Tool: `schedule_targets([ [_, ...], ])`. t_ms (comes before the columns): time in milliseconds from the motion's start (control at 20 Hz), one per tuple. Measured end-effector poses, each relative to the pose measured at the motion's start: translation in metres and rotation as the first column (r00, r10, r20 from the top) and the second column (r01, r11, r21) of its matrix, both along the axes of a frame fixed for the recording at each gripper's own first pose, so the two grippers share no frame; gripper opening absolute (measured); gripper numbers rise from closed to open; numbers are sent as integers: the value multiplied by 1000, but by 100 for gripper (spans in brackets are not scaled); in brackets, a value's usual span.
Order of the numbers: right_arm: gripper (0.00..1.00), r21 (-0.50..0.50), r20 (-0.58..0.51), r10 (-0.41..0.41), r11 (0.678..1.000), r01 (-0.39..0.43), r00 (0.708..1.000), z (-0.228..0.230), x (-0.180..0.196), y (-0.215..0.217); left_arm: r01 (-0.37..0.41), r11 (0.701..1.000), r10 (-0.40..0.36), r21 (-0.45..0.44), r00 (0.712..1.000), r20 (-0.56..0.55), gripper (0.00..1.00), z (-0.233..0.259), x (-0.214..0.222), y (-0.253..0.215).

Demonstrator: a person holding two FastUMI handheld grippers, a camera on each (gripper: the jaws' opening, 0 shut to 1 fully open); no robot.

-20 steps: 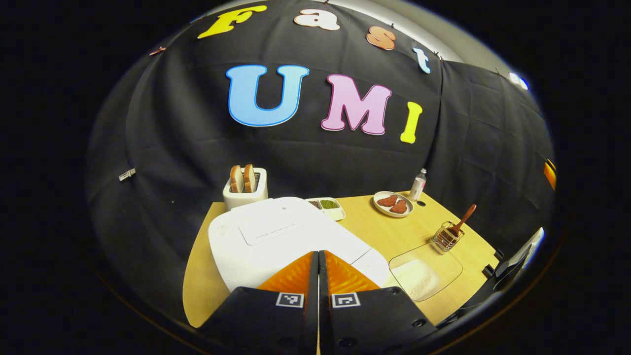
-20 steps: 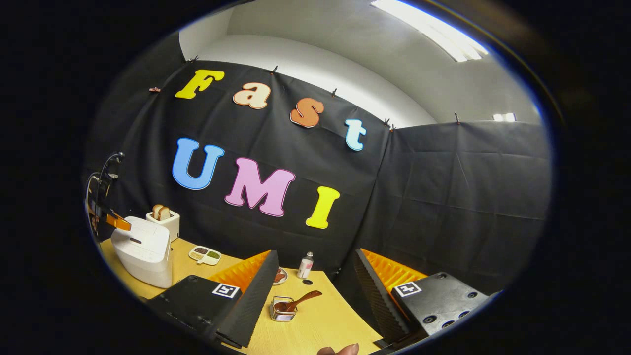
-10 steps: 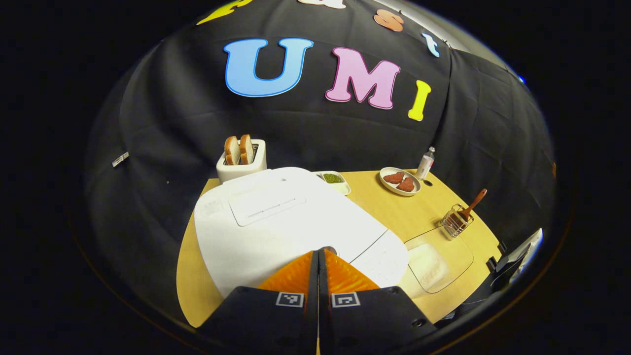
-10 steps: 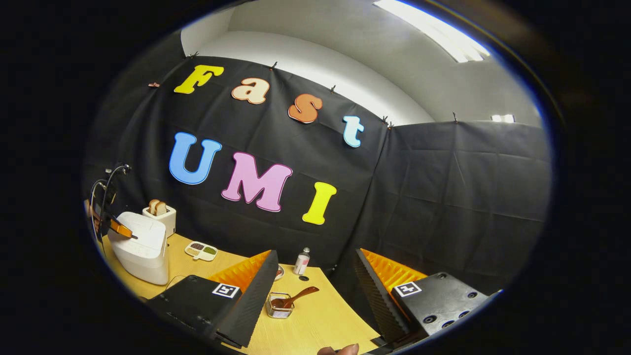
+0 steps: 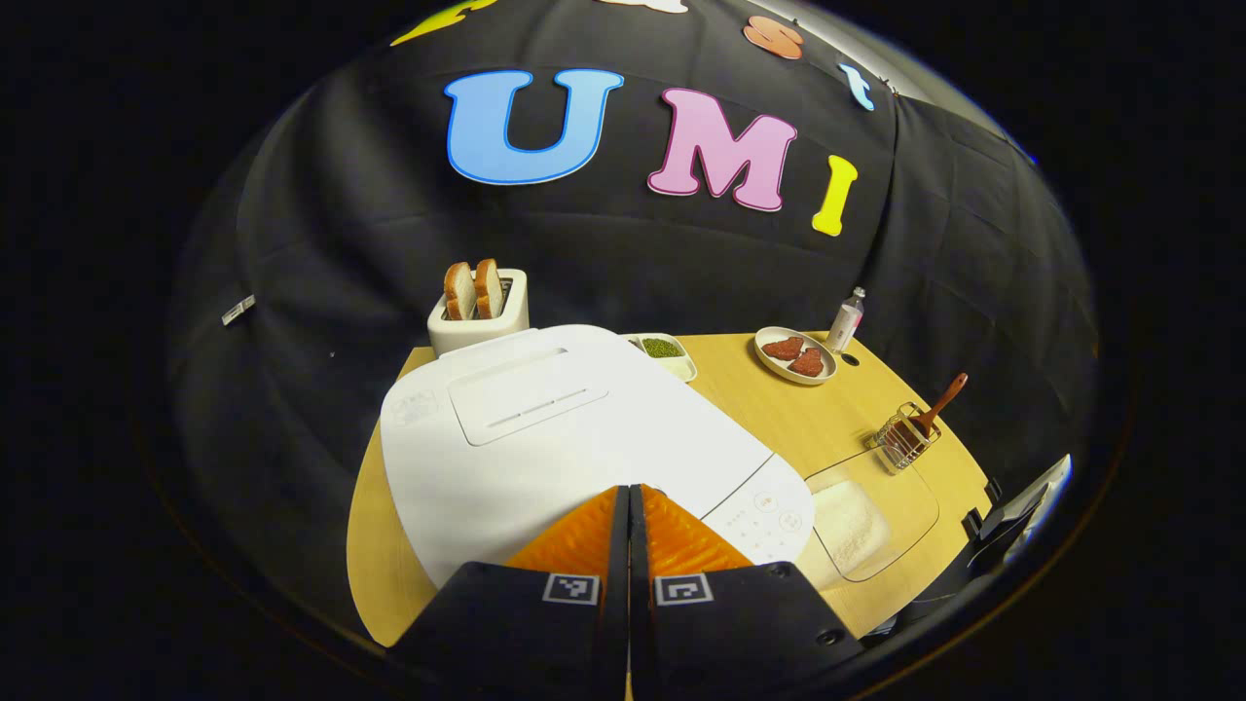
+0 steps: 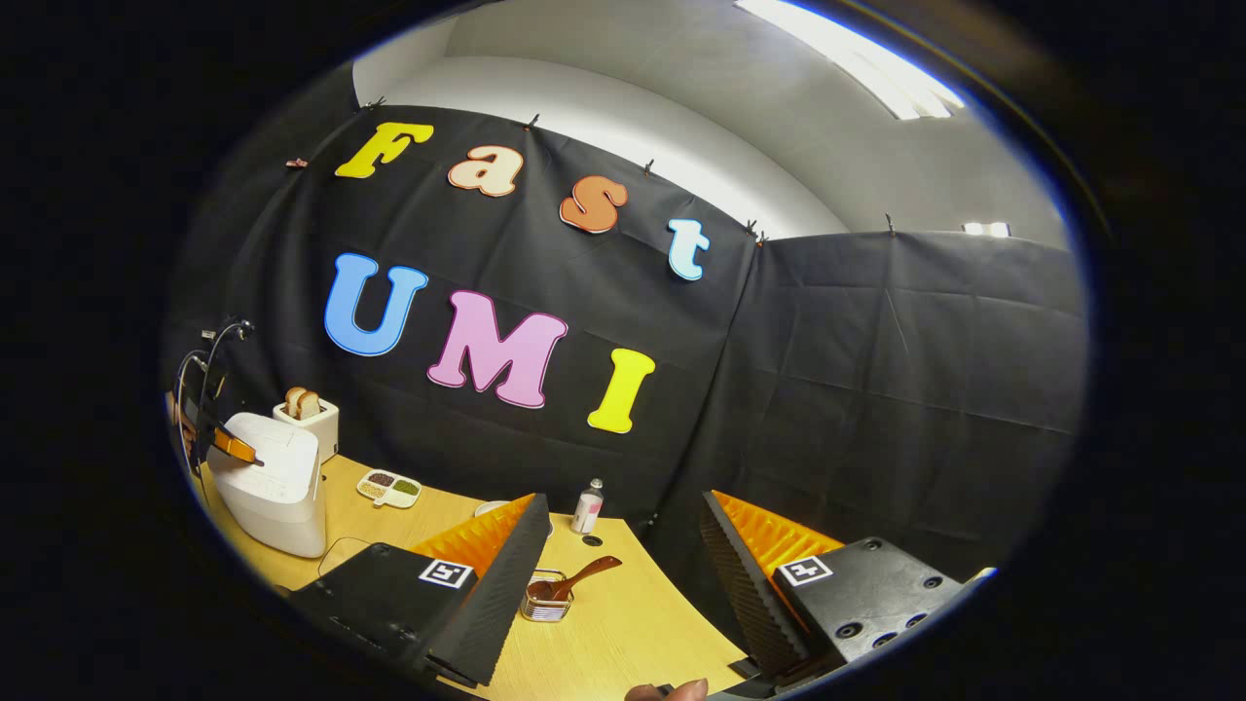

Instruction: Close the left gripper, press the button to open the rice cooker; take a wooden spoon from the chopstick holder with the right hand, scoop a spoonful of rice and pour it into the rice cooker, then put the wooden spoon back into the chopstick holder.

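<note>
My left gripper (image 5: 629,490) is shut with nothing between its fingers, its tips down on the front edge of the white rice cooker's (image 5: 555,428) lid, which is down. In the right gripper view the rice cooker (image 6: 275,482) stands far left with the left gripper (image 6: 240,451) on its top. A wooden spoon (image 5: 937,403) leans in the wire chopstick holder (image 5: 903,443) at the table's right. A clear tray of rice (image 5: 857,521) lies in front of it. My right gripper (image 6: 623,526) stands open above the table, the chopstick holder (image 6: 545,602) and wooden spoon (image 6: 576,579) below it.
A toaster (image 5: 479,313) with two bread slices stands behind the cooker. A divided dish of beans (image 5: 664,352), a plate with meat (image 5: 796,354) and a small bottle (image 5: 847,319) line the back of the wooden table (image 5: 779,419). A fingertip (image 6: 672,691) shows at the bottom edge.
My left gripper has come down and forward onto the cooker's front edge, staying shut. The right gripper has drifted slightly, still open above the holder.
</note>
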State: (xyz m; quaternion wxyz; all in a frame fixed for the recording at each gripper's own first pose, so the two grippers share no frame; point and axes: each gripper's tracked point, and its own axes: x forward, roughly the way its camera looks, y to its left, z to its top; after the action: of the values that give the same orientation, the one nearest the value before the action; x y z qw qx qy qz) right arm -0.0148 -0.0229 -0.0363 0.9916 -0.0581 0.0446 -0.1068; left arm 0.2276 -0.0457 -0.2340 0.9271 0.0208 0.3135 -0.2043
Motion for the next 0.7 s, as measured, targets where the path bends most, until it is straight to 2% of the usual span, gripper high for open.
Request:
schedule_targets([
  [50, 97, -2, -2, 2, 1000, -2, 1000, -2, 0, 0, -1, 1000, 1, 6, 999, -36, 7, -5, -4, 0],
  [200, 97, 3, -6, 2, 1000, -2, 1000, -6, 0, -1, -2, 1000, 2, 23, 1000, -28, 7, 1, 0, 0],
  [350, 97, 8, -11, -2, 1000, 2, 1000, -8, -2, -4, -36, 998, 31, 45, 993, 117, 7, 32, 6, 0],
  [450, 97, 3, -16, -9, 1000, 9, 1000, -9, -3, -9, -72, 996, 57, 48, 963, 264, 7, 72, 11, 2],
  [550, 97, 9, -14, -14, 1000, 15, 1000, -7, -5, -13, -104, 993, 71, 57, 907, 415, 11, 115, 15, 6],
  [600, 97, 14, -11, -17, 1000, 17, 1000, -6, -7, -15, -103, 993, 65, 56, 880, 471, 19, 134, 12, 2],
  [650, 97, 19, -7, -20, 1000, 20, 1000, -5, -8, -16, -108, 993, 66, 54, 859, 509, 34, 150, 9, 1],
  [700, 97, 23, -4, -20, 1000, 20, 1000, -4, -9, -17, -112, 992, 67, 51, 843, 534, 55, 162, 7, -2],
])
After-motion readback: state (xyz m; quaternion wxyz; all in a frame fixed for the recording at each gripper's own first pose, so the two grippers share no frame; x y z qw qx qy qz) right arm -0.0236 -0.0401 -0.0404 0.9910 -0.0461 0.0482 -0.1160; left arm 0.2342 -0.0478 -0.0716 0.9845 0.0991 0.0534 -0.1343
